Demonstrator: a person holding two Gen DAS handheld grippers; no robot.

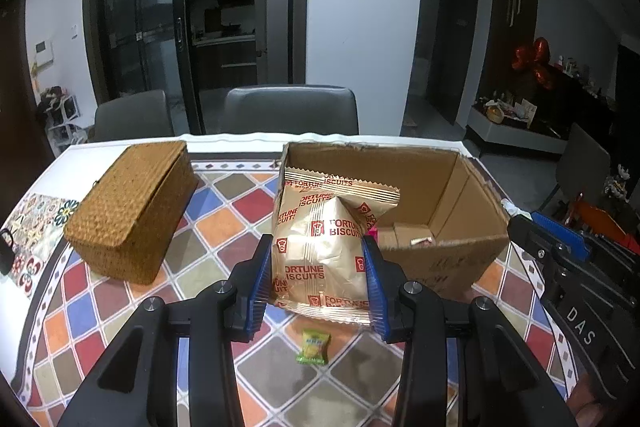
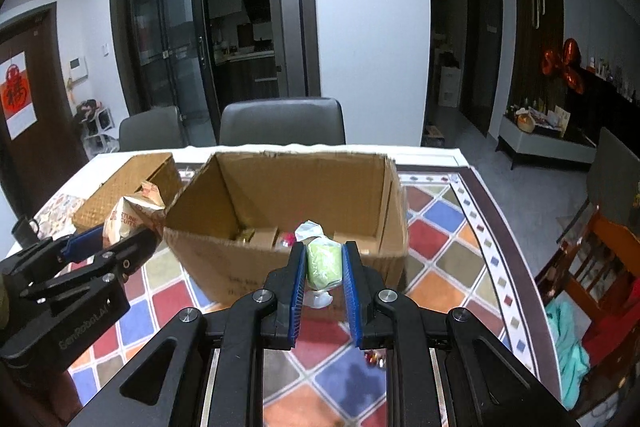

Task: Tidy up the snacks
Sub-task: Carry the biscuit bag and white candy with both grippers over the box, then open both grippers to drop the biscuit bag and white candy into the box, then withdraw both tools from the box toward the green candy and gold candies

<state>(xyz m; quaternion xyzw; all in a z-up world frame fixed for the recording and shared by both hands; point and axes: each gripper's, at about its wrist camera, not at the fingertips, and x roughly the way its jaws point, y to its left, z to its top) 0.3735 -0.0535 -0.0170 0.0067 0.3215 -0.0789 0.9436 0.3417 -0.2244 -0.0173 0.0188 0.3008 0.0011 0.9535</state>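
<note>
My left gripper (image 1: 318,247) is shut on a gold Fortune Biscuits packet (image 1: 324,247) and holds it above the table, at the near left corner of the open cardboard box (image 1: 440,251). My right gripper (image 2: 323,257) is shut on a pale green wrapped candy (image 2: 323,261) just in front of the box's near wall (image 2: 248,267). The box holds several small snacks (image 2: 264,237). A small green candy (image 1: 314,347) lies on the table under the left gripper. The left gripper with its packet (image 2: 128,217) also shows in the right wrist view.
A closed woven basket (image 1: 132,211) stands left of the box on the colourful diamond-patterned tablecloth (image 1: 224,223). A small wrapped sweet (image 2: 374,357) lies on the table below the right gripper. Two grey chairs (image 1: 290,111) stand behind the table. The right table edge (image 2: 504,267) is close.
</note>
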